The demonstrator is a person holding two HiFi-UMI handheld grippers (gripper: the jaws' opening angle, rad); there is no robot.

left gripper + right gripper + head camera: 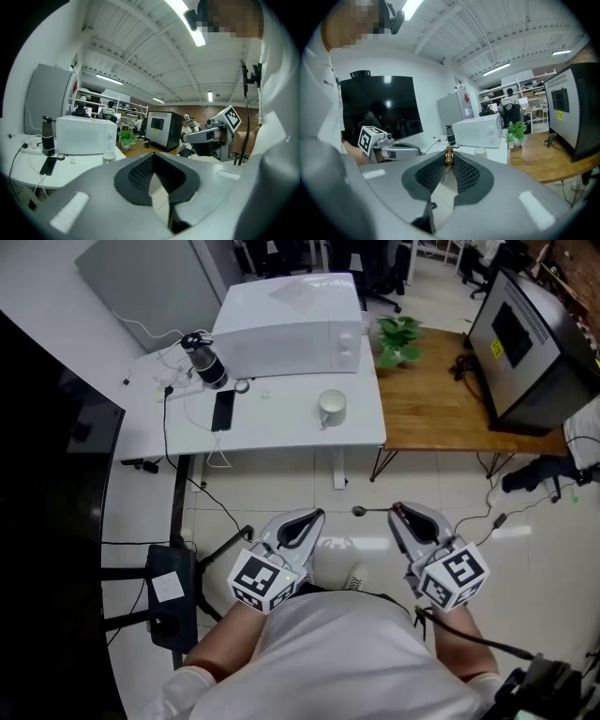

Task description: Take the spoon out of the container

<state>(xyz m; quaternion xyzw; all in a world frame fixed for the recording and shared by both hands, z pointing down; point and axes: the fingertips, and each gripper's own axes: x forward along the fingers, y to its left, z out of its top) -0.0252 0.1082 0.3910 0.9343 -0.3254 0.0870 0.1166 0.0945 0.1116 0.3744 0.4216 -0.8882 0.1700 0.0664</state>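
1. The white table (281, 432) stands well apart from the person. It carries a microwave (291, 334) and a white mug (332, 407), which I judge to be the container. No spoon shows in it.
2. The left gripper (314, 514) is held close to the body over the floor. Its fingers (140, 171) are together with nothing between them.
3. The right gripper (398, 510) is beside it, fingers (464, 174) clamped on the spoon (360, 512).
4. The spoon is out of the mug and over the floor tiles. It juts from the right fingertips toward the left gripper and sits between the two.
5. Judgement: the removal is essentially done, and only carrying or setting down remains. To do that well:
   - Hold the clamp firm, because the grip sits at the very tip and the spoon could pivot or slip.
   - Hold the spoon level.
   - Bring it over the table before releasing.
   - Leave the left gripper clear of it.
6. Limits of view:
   - The right gripper view shows only a small brown piece pinched at the fingertips; the bowl is not visible there.
   - The mug's inside cannot be seen.
   - The person's torso hides both wrists in the head view.
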